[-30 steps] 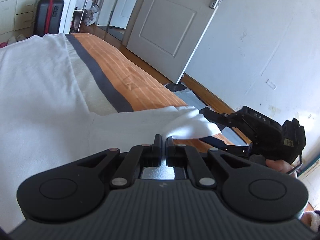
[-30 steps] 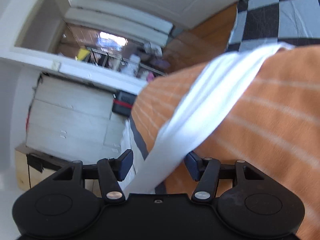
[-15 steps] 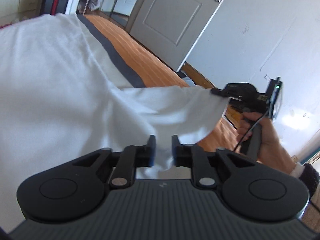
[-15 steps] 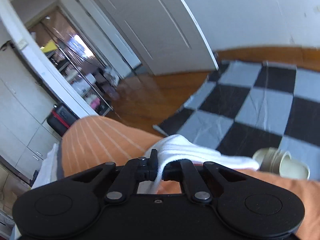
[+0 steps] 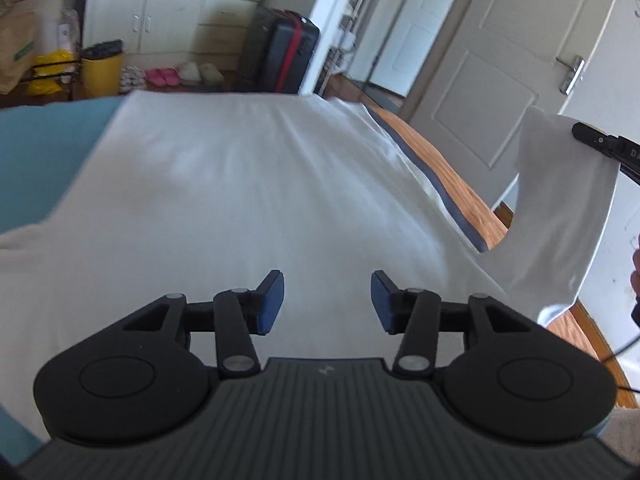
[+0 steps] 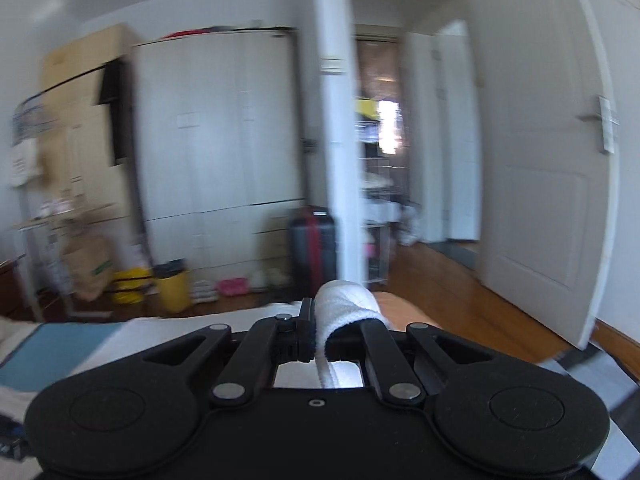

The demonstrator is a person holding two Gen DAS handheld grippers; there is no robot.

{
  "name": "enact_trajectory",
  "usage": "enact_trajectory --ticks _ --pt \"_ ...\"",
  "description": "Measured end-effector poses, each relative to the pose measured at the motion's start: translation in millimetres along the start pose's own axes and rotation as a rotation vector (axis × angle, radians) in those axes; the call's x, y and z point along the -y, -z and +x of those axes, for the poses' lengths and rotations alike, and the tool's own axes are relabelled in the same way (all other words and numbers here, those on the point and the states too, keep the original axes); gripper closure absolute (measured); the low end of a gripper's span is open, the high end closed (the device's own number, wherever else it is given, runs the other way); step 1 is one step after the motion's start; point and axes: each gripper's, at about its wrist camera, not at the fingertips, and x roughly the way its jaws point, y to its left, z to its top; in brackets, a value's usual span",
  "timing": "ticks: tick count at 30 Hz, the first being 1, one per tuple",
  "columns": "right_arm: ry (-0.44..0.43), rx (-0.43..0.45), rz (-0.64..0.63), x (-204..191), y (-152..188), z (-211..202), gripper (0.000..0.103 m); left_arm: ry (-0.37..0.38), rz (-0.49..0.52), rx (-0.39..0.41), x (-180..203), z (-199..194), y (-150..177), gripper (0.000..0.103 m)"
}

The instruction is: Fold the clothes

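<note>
Left gripper has let go: a second ago its fingers were pinched on the white cloth edge, half a second ago they were parting, now they stand wide apart with nothing between them, hovering over the spread body of the white garment. Right gripper has gone the other way: it was wide around the sleeve strip a second ago, now it's clamped on a bunched white fold that bulges out past the fingertips. It has also lifted; its camera looked down at the orange cover before and now looks level across the room at the wardrobe and door.

In the left wrist view the sleeve hangs up in the air at the right, held at its top by the right gripper's black tip, draping down to join the garment at the bed's near right corner. The rest lies flat on the bed, mostly smooth, with a blue cloth showing at the left beside it.

My read: control of the sleeve now sits with the right side alone, and the sleeve is raised clear of the bed edge. Looks like mid-fold, sleeve ready to be carried inward over the body. Left is free to pin or smooth the flat part. Right view is motion-blurred, so grip depth on the fold is unclear.
</note>
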Motion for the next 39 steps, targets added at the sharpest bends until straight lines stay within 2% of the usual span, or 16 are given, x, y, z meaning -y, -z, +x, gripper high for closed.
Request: enact_trajectory --ticks 4,5,6,7,8,10,12,14,16,20,24,27,29,32,37,39 --pt "-0.109 -0.14 -0.187 -71.0 29.3 16.2 0.091 -0.049 0.038 0.006 -26.1 -17.4 -9.3 0.047" --pt "-0.136 -0.174 -0.234 -88.8 36.7 20.2 0.067 -0.068 0.05 0.004 -31.6 -18.0 -10.9 0.045" --pt "-0.163 -0.209 -0.281 -106.5 44.0 24.3 0.052 -0.085 0.064 0.003 -36.8 -17.8 -12.3 0.044" --pt "-0.191 -0.244 -0.327 -124.3 51.3 28.3 0.044 -0.097 0.078 0.0 -41.0 -17.3 -13.7 0.044" --pt "-0.214 -0.279 -0.37 -137.7 58.3 30.0 0.044 -0.102 0.088 -0.005 -44.2 -15.7 -13.9 0.044" --pt "-0.228 -0.316 -0.421 -137.2 66.0 15.7 0.044 -0.089 0.097 -0.004 -47.8 -14.3 -11.5 0.044" --pt "-0.199 -0.313 -0.396 -120.3 62.3 1.0 0.041 -0.075 0.085 0.012 -50.4 -11.0 -5.7 0.043" --pt "-0.151 -0.298 -0.334 -97.4 54.1 -12.0 0.027 -0.092 0.057 0.032 -47.9 -5.7 2.9 0.043" --pt "-0.103 -0.283 -0.273 -74.4 45.8 -24.9 0.018 -0.065 0.026 0.035 -38.8 -0.7 12.1 0.043" --pt "0.017 -0.363 -0.01 -6.3 50.0 -25.9 0.017 0.028 0.051 0.003 -4.2 12.9 30.2 0.043" --pt "0.09 -0.559 0.303 49.5 80.6 -7.2 0.017 0.061 0.226 -0.04 41.7 23.4 51.2 0.038" --pt "0.213 -0.675 0.488 71.5 102.9 4.5 0.017 0.04 0.341 -0.08 67.9 37.4 63.0 0.032" --pt "0.195 -0.695 0.522 72.3 110.3 6.3 0.019 0.026 0.384 -0.142 76.9 49.3 70.1 0.032" --pt "0.15 -0.712 0.423 57.9 111.4 8.2 0.019 -0.011 0.368 -0.222 73.5 60.5 77.9 0.032" --pt "0.047 -0.788 0.31 36.0 120.0 8.4 0.019 -0.005 0.273 -0.227 58.4 61.5 80.8 0.023" --pt "-0.014 -0.807 0.285 26.5 120.5 9.6 0.019 -0.007 0.289 -0.227 60.9 63.5 82.3 0.019"
